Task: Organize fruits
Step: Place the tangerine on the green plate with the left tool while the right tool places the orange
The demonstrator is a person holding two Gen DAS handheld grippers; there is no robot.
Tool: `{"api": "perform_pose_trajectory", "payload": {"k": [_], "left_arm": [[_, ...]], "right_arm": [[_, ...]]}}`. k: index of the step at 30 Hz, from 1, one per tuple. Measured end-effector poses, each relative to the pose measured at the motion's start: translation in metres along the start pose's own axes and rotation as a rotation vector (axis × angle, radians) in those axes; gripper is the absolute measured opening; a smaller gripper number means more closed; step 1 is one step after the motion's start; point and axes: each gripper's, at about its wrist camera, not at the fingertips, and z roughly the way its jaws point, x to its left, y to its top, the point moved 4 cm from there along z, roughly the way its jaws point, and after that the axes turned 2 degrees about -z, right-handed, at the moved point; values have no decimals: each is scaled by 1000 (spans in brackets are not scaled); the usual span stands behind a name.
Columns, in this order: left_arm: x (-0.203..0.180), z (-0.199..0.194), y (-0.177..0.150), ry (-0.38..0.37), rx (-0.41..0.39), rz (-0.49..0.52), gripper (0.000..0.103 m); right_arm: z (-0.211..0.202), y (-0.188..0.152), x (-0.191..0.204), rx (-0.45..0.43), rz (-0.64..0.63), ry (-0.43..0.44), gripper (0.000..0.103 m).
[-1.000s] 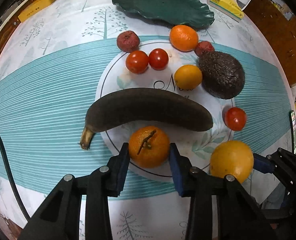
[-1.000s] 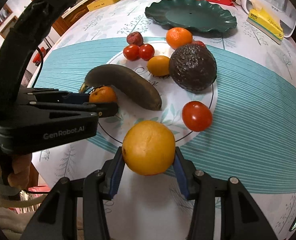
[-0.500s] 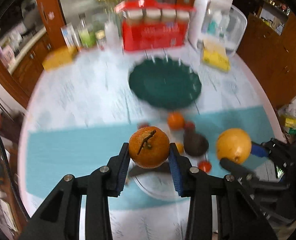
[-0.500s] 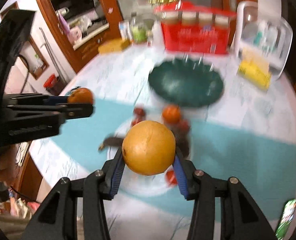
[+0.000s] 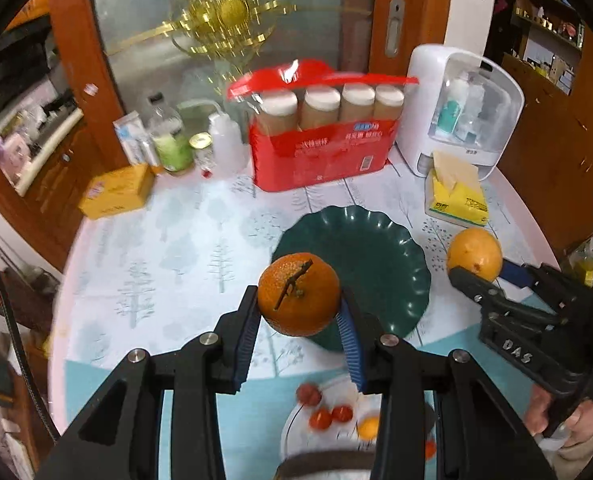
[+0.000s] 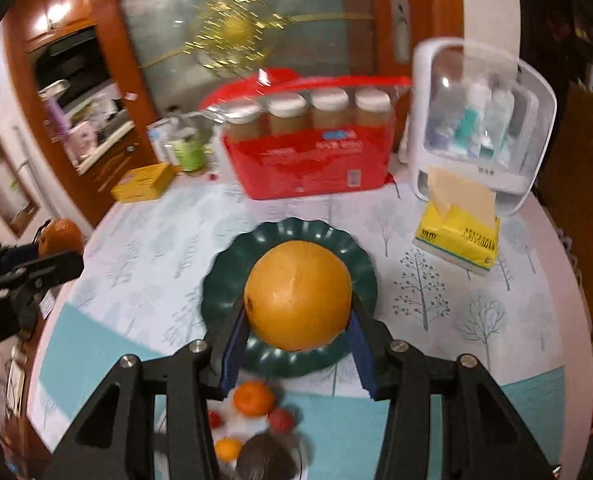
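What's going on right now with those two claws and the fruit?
Left gripper shut on stemmed tangerine. Right gripper shut on big orange. Both above green plate. Nothing in the way.

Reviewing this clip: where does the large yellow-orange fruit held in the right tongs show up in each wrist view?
Left wrist view: the large orange sits at the right edge, gripped at the tip of the right tongs, beside the green plate.
Right wrist view: the large orange fills the centre, clamped in the right tongs, in front of the green plate.
Shared landmark: the green plate, with the red package behind it.
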Motion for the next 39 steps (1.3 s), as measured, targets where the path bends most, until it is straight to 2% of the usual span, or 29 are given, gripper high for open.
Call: {"api": "perform_pose_trajectory", "payload": {"k": [3, 8, 15, 18, 20, 22, 23, 25, 32, 35, 39], "left_arm": [[0, 51, -3, -30, 35, -19, 37], [-4, 131, -23, -79, 135, -11, 37], [-11, 193, -41, -110, 216, 19, 37], [-12, 203, -44, -118, 235, 36, 38], [-15, 206, -46, -109, 236, 57, 43], [-17, 207, -47, -102, 231, 70, 68], [-17, 206, -47, -89, 216, 71, 70], [-13, 203, -47, -71, 213, 62, 81], [-5, 188, -45, -90, 204, 28, 82], [-2, 181, -47, -86, 212, 14, 83], [2, 168, -51, -117, 219, -28, 83]], "right_arm": [[48, -8, -10, 70, 48, -32, 47], [96, -29, -16, 164, 81, -43, 47], [139, -45, -14, 225, 78, -46, 48], [148, -51, -13, 244, 67, -55, 48], [150, -54, -12, 247, 60, -67, 49], [150, -56, -11, 242, 54, -77, 49], [149, -55, -11, 231, 51, -79, 50], [145, -54, -10, 209, 42, -96, 51], [125, -48, -11, 157, 41, -117, 66], [116, -47, -6, 147, 32, -119, 66], [105, -47, -1, 137, 35, -124, 66]]}}
